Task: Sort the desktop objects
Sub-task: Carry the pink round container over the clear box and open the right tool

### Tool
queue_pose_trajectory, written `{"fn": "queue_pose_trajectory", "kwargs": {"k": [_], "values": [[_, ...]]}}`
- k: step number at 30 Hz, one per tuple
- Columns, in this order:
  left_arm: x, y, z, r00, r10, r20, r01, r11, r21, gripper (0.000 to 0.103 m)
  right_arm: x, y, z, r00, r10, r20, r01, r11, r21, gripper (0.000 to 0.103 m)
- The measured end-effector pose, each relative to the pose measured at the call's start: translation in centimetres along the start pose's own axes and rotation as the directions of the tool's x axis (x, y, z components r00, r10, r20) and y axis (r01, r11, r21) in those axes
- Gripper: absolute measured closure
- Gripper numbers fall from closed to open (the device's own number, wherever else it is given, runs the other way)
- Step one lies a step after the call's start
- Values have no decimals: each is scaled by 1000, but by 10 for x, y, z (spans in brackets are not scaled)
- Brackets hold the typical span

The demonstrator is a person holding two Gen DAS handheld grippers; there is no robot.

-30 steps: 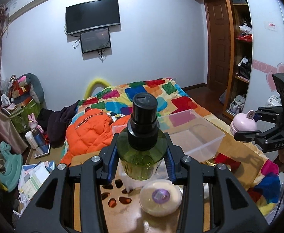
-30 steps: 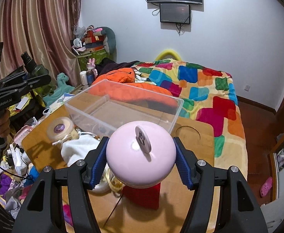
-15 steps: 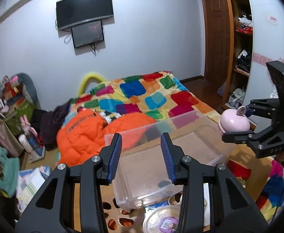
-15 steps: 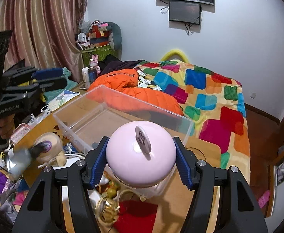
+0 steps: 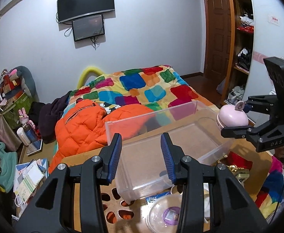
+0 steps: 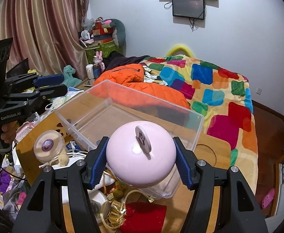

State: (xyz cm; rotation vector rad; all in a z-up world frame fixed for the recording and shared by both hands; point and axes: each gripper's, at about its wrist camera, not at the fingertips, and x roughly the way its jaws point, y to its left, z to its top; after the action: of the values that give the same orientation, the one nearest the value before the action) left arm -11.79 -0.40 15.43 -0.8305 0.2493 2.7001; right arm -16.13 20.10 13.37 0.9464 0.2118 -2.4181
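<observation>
The pink domed object (image 6: pixel 141 153) is clamped between the right gripper (image 6: pixel 141 163) fingers, above the clear bin's (image 6: pixel 198 128) near wall. The left gripper (image 5: pixel 141 155) fingers stand apart, apparently empty, over the bin.

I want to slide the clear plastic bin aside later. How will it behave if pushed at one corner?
The clear plastic bin looks thin-walled with nothing visible inside, so probably light and quick to slide. Pushed at one corner it will likely pivot rather than travel straight. Its thin walls may flex, and the clutter against its near side may catch it.
</observation>
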Motion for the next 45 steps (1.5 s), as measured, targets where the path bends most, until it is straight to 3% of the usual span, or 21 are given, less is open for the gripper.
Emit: {"fn": "queue_pose_trajectory", "kwargs": {"k": [18,22,27,34,40,45], "values": [[-16,1,-6,1000,-13,-4,13,1000,5,52,-10,11,2,1000,3,18,-3,1000,-10,43],[-17,2,-2,1000,-11,-2,11,1000,11,41,-6,8,4,1000,4,13,-4,1000,-3,43],[-7,0,12,1000,-9,-2,9,999,39,38,3,5,10,1000,-4,-2,4,1000,-1,43],[18,-4,20,999,19,-26,-17,997,75,34,34,-6,23,998,-14,-53,14,1000,0,43],[29,-3,18,998,62,-16,-61,994,87,25,58,-10,25,994,-6,-109,6,1000,-7,43],[26,4,14,994,109,33,-111,991,78,11,81,-7,29,985,-12,-172,6,999,-40,43]]}}
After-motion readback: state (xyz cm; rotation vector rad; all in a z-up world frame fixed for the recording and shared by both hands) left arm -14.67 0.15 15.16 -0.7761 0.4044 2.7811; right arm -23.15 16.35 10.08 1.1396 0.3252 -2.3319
